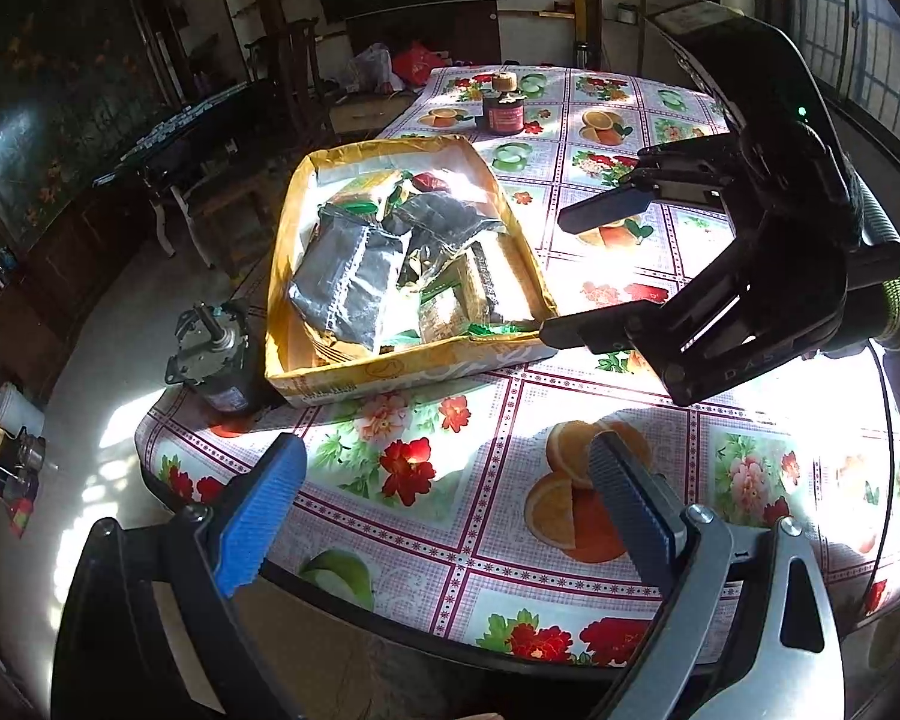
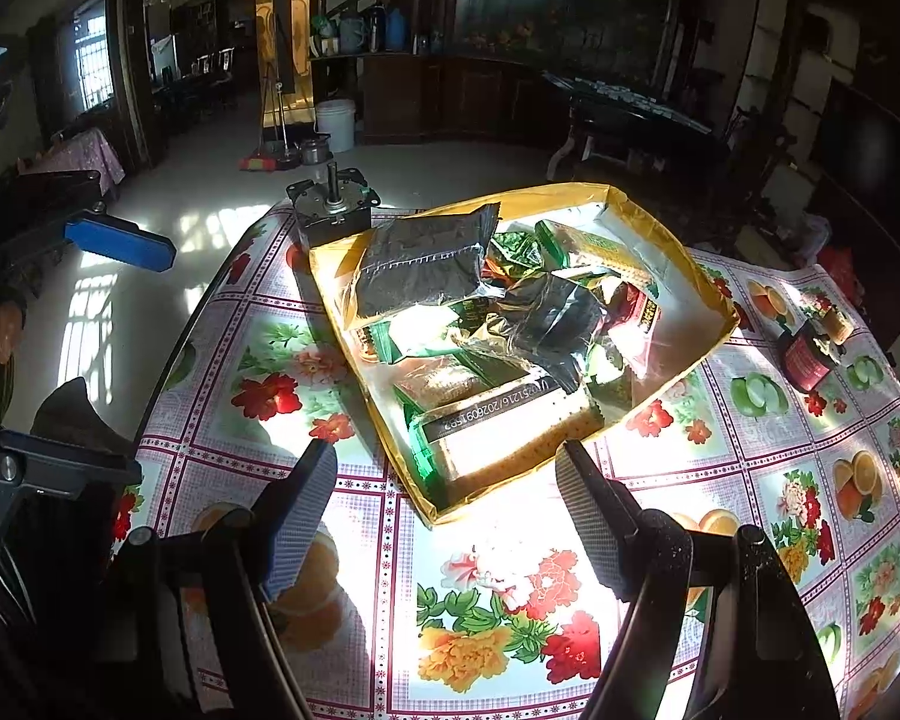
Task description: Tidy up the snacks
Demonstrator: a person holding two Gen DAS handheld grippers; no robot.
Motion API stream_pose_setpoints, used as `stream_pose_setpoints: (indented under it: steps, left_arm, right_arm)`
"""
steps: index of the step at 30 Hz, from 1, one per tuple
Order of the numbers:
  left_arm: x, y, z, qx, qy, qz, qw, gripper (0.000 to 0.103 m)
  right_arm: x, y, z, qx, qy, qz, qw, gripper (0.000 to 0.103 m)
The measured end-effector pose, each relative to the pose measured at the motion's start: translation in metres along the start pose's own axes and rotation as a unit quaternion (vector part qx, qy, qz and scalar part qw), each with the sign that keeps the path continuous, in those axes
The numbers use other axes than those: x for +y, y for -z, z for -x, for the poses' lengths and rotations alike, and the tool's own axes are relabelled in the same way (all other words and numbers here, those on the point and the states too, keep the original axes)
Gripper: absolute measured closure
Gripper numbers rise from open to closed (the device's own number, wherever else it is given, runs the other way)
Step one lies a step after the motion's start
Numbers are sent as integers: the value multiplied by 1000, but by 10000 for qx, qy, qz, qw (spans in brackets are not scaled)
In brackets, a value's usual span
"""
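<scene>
**Snacks in box, both grippers empty — risks from here**

Snack packets (image 1: 354,276) are all piled in the shallow yellow cardboard box (image 1: 390,369) on the worktop (image 1: 480,540), which has a fruit-and-flower oilcloth. None visible loose outside it. Left hand-held gripper (image 1: 450,480) wide open, nothing between the fingers, over bare cloth near the box's front wall. Right hand-held gripper (image 2: 450,483) also well open and empty, poised at the box's near corner; in the left view its lower finger sits just beside, maybe touching, the box's right front corner — can't tell.

What could go wrong, judging from this:
- Box is light and has low walls; a finger nudging the corner could slide it left toward the metal motor (image 1: 216,354) and the worktop edge.
- Packets are heaped, foil-slick, overlapping; the big grey packet (image 2: 420,261) rides on top at the far-left rim, so a careless pull could tip it over the wall.
- Hard sun glare washes out the near packets; a grip could easily miss or pinch two at once.
- Small dark jar (image 1: 502,114) far off, low risk.
</scene>
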State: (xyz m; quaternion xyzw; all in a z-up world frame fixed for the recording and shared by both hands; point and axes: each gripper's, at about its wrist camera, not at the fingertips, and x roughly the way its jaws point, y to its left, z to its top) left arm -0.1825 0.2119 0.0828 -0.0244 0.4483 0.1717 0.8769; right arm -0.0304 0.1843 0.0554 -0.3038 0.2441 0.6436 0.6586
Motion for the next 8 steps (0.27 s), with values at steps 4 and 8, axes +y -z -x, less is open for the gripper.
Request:
stream_pose_setpoints:
  steps: [4, 8]
  left_arm:
    - [0, -1, 0, -105, -81, -3, 9999, 8]
    - [-2, -2, 0, -121, -111, -23, 9999, 8]
  right_arm:
    - [0, -1, 2, -22, 15, -31, 10000, 28]
    - [0, -2, 3, -31, -21, -62, 10000, 28]
